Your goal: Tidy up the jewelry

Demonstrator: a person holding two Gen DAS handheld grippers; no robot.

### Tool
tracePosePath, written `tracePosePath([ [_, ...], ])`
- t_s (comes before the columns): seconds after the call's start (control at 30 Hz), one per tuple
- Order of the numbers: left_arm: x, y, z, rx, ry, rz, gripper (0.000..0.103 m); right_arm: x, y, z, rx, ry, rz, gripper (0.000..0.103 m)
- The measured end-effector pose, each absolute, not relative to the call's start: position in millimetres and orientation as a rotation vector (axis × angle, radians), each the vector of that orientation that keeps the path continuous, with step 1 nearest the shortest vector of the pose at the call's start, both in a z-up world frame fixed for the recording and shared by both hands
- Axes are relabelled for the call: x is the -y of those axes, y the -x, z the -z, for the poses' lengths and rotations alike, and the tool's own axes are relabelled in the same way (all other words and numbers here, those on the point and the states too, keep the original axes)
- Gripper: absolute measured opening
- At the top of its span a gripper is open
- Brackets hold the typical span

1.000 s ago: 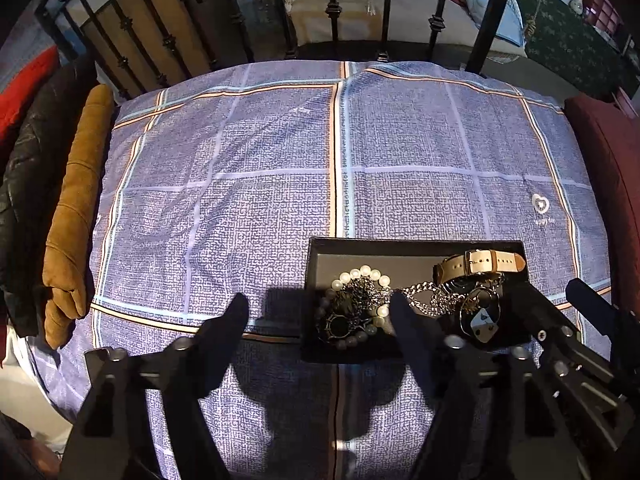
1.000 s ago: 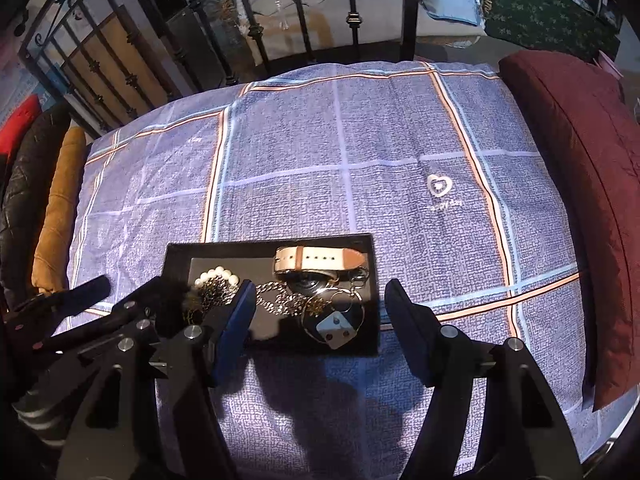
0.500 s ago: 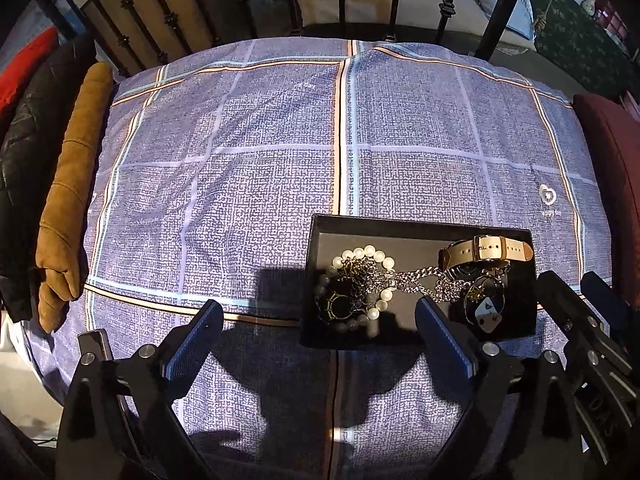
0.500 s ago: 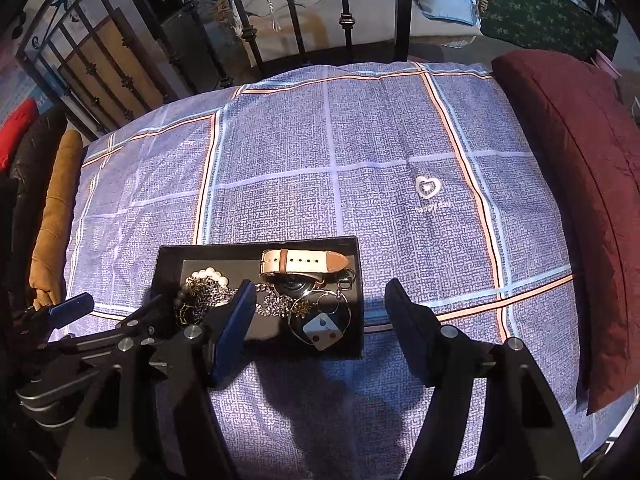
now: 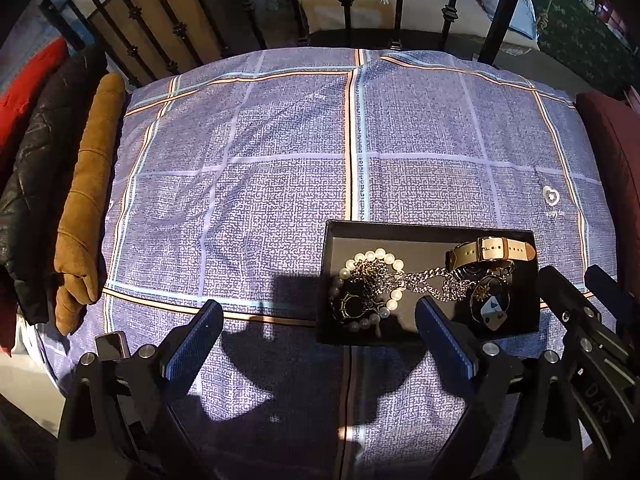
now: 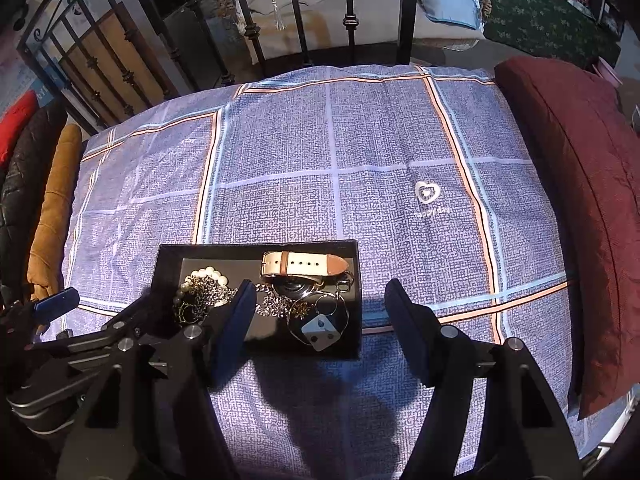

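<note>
On bedspread: black tray w/ all jewelry in a tangled heap — watch, chain, pearl bracelet. Sorted or awaiting sorting: can't tell. Your left gripper & right gripper: both spread, holding nothing.

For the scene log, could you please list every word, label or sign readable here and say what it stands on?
"happy day": under the white heart on the bedcover; first letter faint.
"DAS": on the right hand-held gripper in the left wrist view; further letters are cut off.
Strip of print along the bedcover's centre stripe: too small to read.
Die-like charm in the tray: dots only, no text.
</note>
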State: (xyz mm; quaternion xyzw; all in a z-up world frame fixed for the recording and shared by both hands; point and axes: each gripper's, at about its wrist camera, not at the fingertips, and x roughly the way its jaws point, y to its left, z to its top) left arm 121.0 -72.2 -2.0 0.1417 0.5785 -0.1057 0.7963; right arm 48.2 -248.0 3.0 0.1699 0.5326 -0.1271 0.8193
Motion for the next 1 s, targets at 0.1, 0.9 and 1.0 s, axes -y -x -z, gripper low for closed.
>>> tracePosePath([
  [0.1, 69.0, -120.7, 1.1, -1.246, -0.292, 0.226, 0.095, 246.5, -48.5, -4.4, -1.136, -0.361, 0.266, 0.067],
  [0.9, 65.0, -116.7, 1.2, -1.245, -0.294, 0.228, 0.094, 242.4, -50.2, -7.9, -1.133, -0.341, 0.277, 0.067],
  [1.0, 64.4, -116.9, 1.5, -1.245, -0.292, 0.227, 0.094, 242.3, -50.2, -8.0, -1.134, -0.34, 0.278, 0.067],
])
